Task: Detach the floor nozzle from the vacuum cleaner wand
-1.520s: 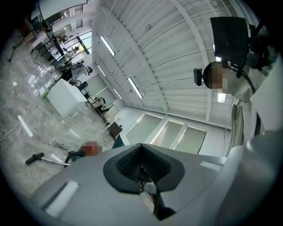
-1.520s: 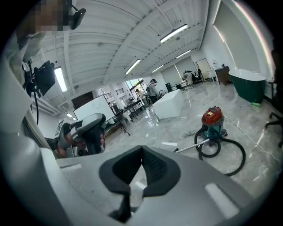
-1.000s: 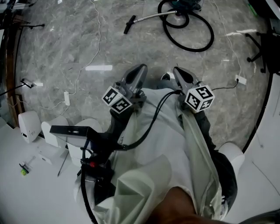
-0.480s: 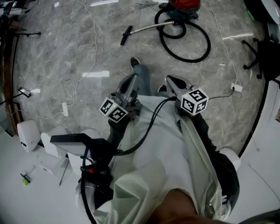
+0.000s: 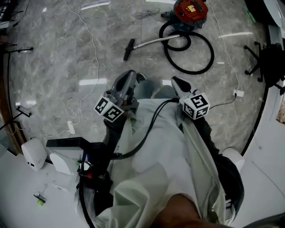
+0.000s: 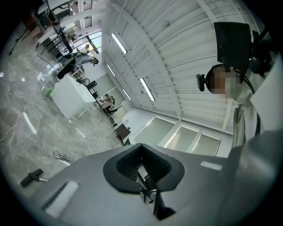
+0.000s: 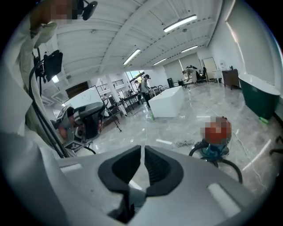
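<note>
Head view: floor nozzle (image 5: 128, 49) still on wand (image 5: 153, 41), lying left of red vac canister (image 5: 190, 10). Both grippers well apart from canister. Left gripper (image 5: 126, 79) clenched, empty; right gripper (image 5: 177, 83) jaws opening a crack, nothing btw them.

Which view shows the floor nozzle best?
The head view: the floor nozzle lies whole on the floor, joined to the wand. The left gripper view catches it small near its lower left edge. The right gripper view shows only the canister and hose, not the nozzle.
</note>
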`<move>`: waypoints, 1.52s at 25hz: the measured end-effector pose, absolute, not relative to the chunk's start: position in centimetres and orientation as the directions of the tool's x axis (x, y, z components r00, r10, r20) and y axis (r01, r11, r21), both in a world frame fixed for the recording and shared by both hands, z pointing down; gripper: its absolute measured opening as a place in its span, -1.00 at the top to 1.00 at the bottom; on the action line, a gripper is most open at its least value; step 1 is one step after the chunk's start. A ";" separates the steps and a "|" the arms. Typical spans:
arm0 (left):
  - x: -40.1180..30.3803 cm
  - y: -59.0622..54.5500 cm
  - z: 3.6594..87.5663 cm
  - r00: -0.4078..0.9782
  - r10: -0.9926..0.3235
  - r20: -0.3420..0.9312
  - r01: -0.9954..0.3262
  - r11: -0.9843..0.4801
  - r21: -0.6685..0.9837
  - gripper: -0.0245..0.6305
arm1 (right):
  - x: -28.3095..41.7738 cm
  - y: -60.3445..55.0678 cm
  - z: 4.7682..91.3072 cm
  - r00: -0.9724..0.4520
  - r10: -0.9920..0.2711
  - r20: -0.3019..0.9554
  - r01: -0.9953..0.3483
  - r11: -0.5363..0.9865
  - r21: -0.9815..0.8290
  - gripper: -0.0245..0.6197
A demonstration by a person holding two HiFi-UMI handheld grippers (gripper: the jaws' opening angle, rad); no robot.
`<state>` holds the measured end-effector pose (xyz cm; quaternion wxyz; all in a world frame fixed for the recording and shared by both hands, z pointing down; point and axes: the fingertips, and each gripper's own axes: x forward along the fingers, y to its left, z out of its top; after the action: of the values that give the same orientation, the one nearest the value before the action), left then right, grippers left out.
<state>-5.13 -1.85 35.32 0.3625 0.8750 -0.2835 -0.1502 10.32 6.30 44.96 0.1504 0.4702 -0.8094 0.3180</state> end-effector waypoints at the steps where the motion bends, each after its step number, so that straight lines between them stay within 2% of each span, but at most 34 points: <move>1: -5.7 -3.3 35.5 0.791 -0.609 -0.054 -0.393 -0.573 0.719 0.93 | 9.8 5.0 45.1 -0.511 -0.660 0.551 -0.859 0.372 -0.351 0.88; 4: -7.0 -6.4 36.4 0.765 -0.643 -0.040 -0.414 -0.538 0.734 0.93 | 8.4 1.9 46.2 -0.510 -0.624 0.592 -0.855 0.444 -0.269 0.82; 6: -7.2 -7.6 37.6 0.753 -0.658 -0.013 -0.429 -0.506 0.748 0.93 | 7.9 0.2 47.8 -0.515 -0.569 0.641 -0.829 0.522 -0.203 0.63; 8: -7.3 -8.9 39.7 0.737 -0.676 0.021 -0.446 -0.463 0.766 0.93 | 7.9 -1.8 50.8 -0.524 -0.473 0.708 -0.777 0.606 -0.170 0.47; 10: -7.6 -10.0 42.6 0.709 -0.702 0.066 -0.476 -0.407 0.780 0.93 | 7.7 -3.8 54.7 -0.551 -0.354 0.756 -0.726 0.650 -0.225 0.36; 12: -8.2 -11.3 46.3 0.664 -0.739 0.114 -0.516 -0.342 0.786 0.93 | 7.6 -6.7 59.2 -0.581 -0.256 0.773 -0.657 0.708 -0.260 0.35; 16: -9.0 -12.7 54.3 0.538 -0.813 0.221 -0.583 -0.170 0.795 0.93 | 8.7 -11.3 72.1 -0.525 -0.031 0.850 -0.381 0.902 -0.203 0.35; 19: -9.6 -13.0 61.4 0.428 -0.853 0.298 -0.597 -0.020 0.802 0.93 | 10.2 -14.4 85.9 -0.399 0.110 0.910 -0.165 0.968 -0.190 0.35; 22: -10.4 -13.8 68.2 0.342 -0.888 0.309 -0.571 0.065 0.818 0.93 | 11.9 -18.4 100.0 -0.208 0.102 0.973 0.067 0.994 -0.090 0.35; 25: -11.0 -13.3 71.7 0.275 -0.903 0.329 -0.548 0.134 0.826 0.93 | 11.7 -19.7 109.7 -0.093 0.087 0.992 0.211 0.975 -0.066 0.35; 27: -11.3 -13.1 73.2 0.251 -0.907 0.337 -0.536 0.159 0.829 0.93 | 10.8 -19.8 114.2 -0.065 0.108 0.992 0.246 0.965 -0.089 0.35; 31: -12.3 -13.2 76.2 0.207 -0.913 0.353 -0.523 0.202 0.828 0.93 | 10.0 -18.9 119.4 -0.009 0.218 0.976 0.241 0.948 -0.210 0.14; 33: -12.3 -13.3 77.3 0.204 -0.909 0.363 -0.518 0.215 0.828 0.93 | 11.4 -17.2 121.8 0.064 0.264 0.962 0.262 0.926 -0.271 0.14; 35: -11.9 -13.3 78.0 0.209 -0.904 0.372 -0.512 0.223 0.830 0.93 | 13.0 -15.8 123.7 0.123 0.265 0.956 0.264 0.920 -0.289 0.12; 38: -11.7 -13.2 78.8 0.218 -0.903 0.371 -0.501 0.223 0.836 0.93 | 13.2 -16.5 124.7 0.101 0.210 0.972 0.194 0.954 -0.227 0.18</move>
<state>-11.73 -13.17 78.76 0.5091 0.5913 -0.5935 -0.1973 13.22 -16.50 124.69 0.7265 -0.1509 -0.6704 0.0055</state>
